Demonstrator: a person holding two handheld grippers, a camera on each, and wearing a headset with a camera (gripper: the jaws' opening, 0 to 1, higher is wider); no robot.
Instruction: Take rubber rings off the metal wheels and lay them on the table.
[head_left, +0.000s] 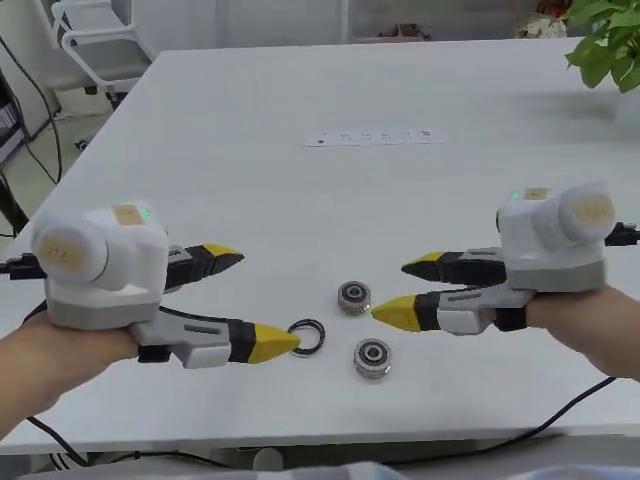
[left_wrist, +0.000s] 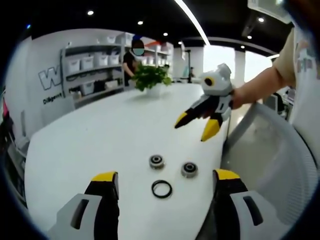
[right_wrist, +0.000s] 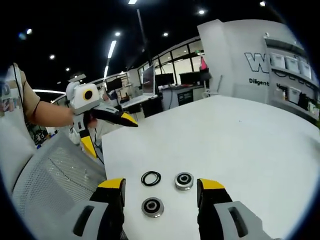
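Hovering spread-fingered: left gripper, right gripper

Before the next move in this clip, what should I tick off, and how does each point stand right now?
1. Left gripper open and empty: ok.
2. Right gripper open and empty: ok.
3. Loose ring flat on the table, apart from both wheels: ok.
4. Far wheel and near wheel lie between the two grippers: ok.
5. Whether either wheel carries a ring: cannot tell.
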